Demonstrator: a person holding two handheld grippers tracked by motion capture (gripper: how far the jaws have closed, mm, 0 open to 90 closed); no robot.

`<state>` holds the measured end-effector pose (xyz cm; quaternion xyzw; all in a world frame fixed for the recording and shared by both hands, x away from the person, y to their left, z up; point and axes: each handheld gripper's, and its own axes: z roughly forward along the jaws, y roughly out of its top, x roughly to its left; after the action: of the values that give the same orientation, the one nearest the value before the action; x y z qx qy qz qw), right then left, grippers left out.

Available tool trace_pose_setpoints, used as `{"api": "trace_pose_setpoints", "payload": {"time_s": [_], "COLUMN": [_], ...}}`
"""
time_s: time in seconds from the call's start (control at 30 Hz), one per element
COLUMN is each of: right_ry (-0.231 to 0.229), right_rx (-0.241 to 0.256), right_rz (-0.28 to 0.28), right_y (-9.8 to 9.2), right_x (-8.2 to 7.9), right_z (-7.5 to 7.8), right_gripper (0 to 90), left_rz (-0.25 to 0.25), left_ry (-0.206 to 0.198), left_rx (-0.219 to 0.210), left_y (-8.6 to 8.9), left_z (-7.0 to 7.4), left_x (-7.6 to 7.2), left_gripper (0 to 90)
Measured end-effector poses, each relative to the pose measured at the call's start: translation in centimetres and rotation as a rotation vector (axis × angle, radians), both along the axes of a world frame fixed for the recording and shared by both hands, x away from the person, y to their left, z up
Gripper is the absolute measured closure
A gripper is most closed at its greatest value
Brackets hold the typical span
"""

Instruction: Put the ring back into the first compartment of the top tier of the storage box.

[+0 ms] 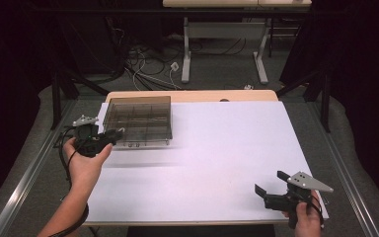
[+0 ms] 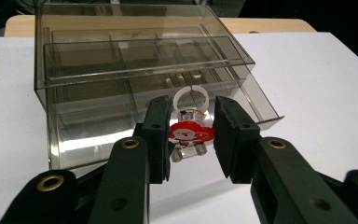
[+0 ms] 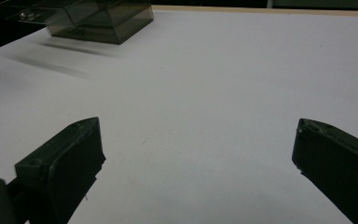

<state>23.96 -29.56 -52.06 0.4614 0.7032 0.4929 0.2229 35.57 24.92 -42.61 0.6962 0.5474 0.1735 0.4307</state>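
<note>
- The table (image 1: 212, 163), covered in white, lies under both grippers, with a strip of bare wood along its far edge.
- The smoky clear organiser box (image 1: 138, 118) sits just ahead of the left gripper, at the far left part of the table; seen from the right gripper it is far off, ahead and to the left. Its interior is split into compartments, and in the left gripper view its lower drawer (image 2: 254, 100) is pulled out toward the jaws.
- The left gripper (image 2: 192, 128) hangs close in front of that open drawer, its jaws narrowed with a small gap either side of the ring; whether they pinch it I cannot tell.
- The right gripper (image 1: 269, 187) hovers over bare table at the near right, jaws spread wide with nothing between them.
- The toy ring (image 2: 191, 123), a white split band with a red-and-white ornament, sits between the left jaws.
</note>
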Motion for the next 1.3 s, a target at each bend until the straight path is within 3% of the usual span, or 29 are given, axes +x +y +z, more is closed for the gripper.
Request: {"api": "trace_pose_setpoints", "payload": {"time_s": [0.83,1.3], "right_ry": [-0.01,-0.007], "right_rx": [0.009,0.009], "right_rz": [0.003,0.005], "right_y": [0.2,0.2], "right_x": [0.1,0.1], "right_z": [-0.2,-0.2], "right_gripper": [1.4,1.4], "left_rz": [0.061,0.111], "left_ry": [0.009,0.036], "left_rx": [-0.019,-0.026], "left_y": [0.5,1.1], "left_z": [-0.5,-2.1], "left_x": [2.0,3.1], "left_gripper": [67.2,67.3]}}
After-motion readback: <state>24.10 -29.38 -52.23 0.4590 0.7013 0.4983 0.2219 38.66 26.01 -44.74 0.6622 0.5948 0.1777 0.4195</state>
